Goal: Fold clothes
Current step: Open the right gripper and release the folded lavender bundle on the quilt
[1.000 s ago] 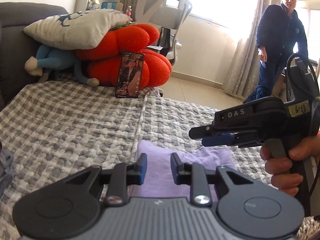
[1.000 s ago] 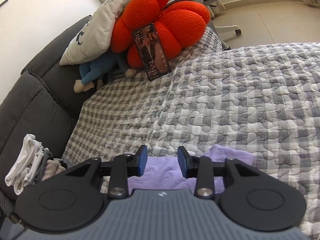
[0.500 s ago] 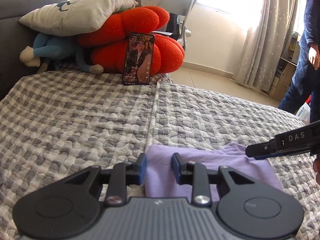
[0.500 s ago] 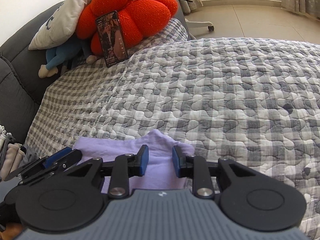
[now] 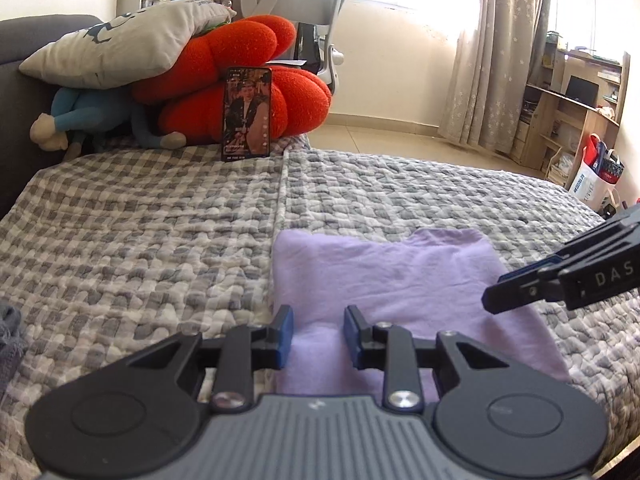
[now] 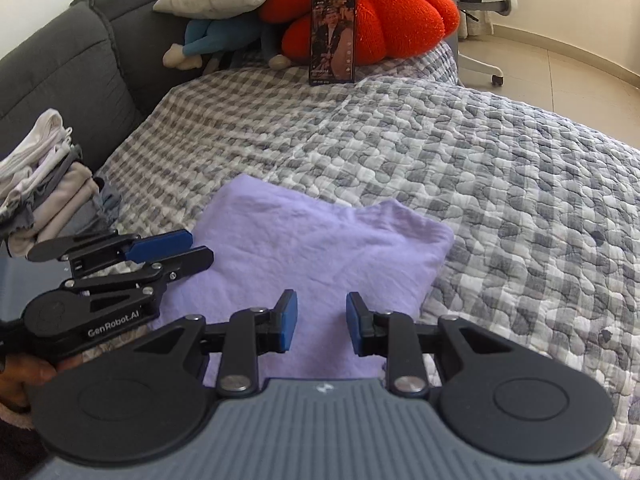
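A folded lilac garment (image 5: 384, 276) lies flat on the grey checked quilt (image 5: 140, 240); it also shows in the right wrist view (image 6: 304, 248). My left gripper (image 5: 318, 336) is open and empty over the garment's near left edge; it shows from the side in the right wrist view (image 6: 196, 250). My right gripper (image 6: 322, 328) is open and empty over the garment's near part; its fingers enter the left wrist view (image 5: 520, 288) above the garment's right edge.
A phone (image 5: 247, 114) leans on a red cushion (image 5: 248, 92), with a grey pillow (image 5: 120, 44) and a blue plush toy (image 5: 92, 116) at the sofa back. A stack of folded clothes (image 6: 36, 184) lies at the left. A desk chair (image 5: 304, 12) stands behind.
Both grippers have drawn back and lowered, so more of the lilac garment shows ahead. The standing person has left the left wrist view. Both grippers stay open.
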`<state>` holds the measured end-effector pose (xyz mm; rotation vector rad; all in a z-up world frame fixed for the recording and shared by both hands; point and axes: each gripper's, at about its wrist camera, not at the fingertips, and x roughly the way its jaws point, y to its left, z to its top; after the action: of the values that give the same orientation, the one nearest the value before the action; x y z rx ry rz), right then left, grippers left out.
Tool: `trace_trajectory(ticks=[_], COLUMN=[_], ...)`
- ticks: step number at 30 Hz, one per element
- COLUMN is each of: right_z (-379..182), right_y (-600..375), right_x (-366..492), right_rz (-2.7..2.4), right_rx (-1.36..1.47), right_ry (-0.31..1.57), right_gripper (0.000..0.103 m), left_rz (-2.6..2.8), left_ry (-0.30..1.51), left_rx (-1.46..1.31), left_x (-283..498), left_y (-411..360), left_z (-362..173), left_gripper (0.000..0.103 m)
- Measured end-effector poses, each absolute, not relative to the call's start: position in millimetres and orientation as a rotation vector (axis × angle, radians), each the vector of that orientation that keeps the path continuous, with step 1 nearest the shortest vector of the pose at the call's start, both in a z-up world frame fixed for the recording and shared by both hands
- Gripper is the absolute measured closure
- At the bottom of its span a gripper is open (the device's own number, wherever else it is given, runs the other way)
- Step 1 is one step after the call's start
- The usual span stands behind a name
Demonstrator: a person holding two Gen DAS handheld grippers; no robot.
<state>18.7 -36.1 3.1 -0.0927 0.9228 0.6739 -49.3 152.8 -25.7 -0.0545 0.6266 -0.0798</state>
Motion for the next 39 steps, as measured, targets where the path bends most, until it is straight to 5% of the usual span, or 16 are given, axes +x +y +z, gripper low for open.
trace_trajectory(ticks=[10,19,39], right_z=[-7,-8,-12], right_y=[-66,-84,-104], right_x=[-17,-20,31], right_rz=[0.723,0.751,0.681], right_rx=[-0.191,-0.148,0.291], right_ry=[0.959,1.01,1.096], right_gripper=[0.074,0.064,0.058], left_rz=[-0.151,-0.248,-0.36], left_ry=[0.682,0.734,0.793], left_rx=[-0.073,-0.059,-0.431], left_x=[-71,-72,-6], left_y=[171,184,216], left_z=[-23,-12,-43], left_gripper=[0.072,0.034,0.045])
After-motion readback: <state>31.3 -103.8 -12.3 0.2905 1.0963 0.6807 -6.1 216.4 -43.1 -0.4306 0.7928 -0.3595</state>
